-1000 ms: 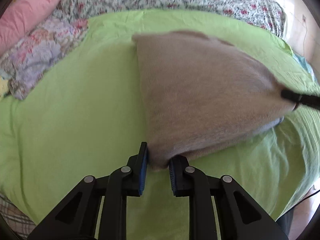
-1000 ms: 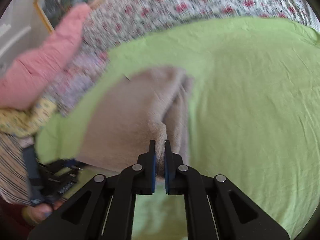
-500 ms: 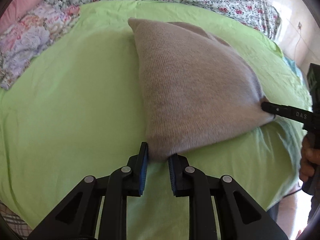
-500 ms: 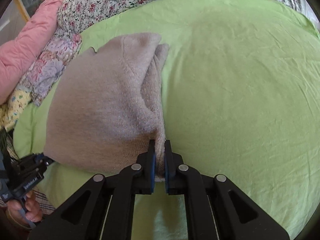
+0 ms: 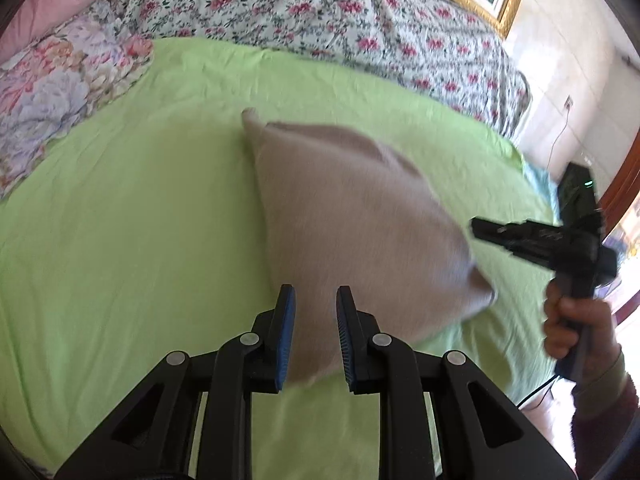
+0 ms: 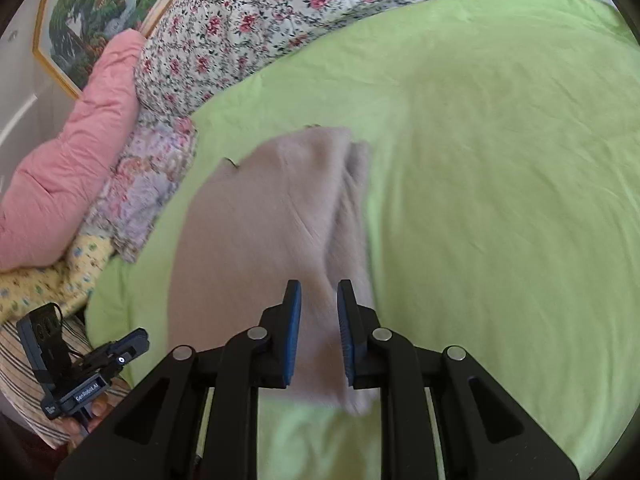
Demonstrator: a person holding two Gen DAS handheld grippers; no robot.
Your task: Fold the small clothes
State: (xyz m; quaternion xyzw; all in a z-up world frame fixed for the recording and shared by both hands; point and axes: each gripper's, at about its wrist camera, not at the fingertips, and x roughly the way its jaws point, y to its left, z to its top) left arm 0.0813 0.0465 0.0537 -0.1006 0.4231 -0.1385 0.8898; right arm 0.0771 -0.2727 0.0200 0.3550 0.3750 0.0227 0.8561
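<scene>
A small beige knitted garment (image 5: 360,220) lies folded on the green bedsheet (image 5: 120,240), blurred by motion. My left gripper (image 5: 316,292) hovers above its near corner with the jaws apart. The knit shows in the gap and spreads past both pads, so nothing is pinched. In the right wrist view the garment (image 6: 272,240) runs away from my right gripper (image 6: 318,286), whose jaws are opening over its near end without pressing it. The left gripper (image 6: 136,340) stands off the garment's left edge. The right gripper (image 5: 476,228) is clear of its right corner.
A rose-print quilt (image 5: 320,8) is heaped along the far side of the bed. A pink pillow (image 6: 68,160) and a pastel floral cloth (image 5: 52,92) lie at the left. A framed picture (image 6: 92,12) hangs behind. A hand (image 5: 572,320) holds the right gripper past the bed's edge.
Both grippers held the garment's two near corners, stretched between them. Now both have let go and drawn back, the right jaws have opened, and the garment has dropped onto the sheet.
</scene>
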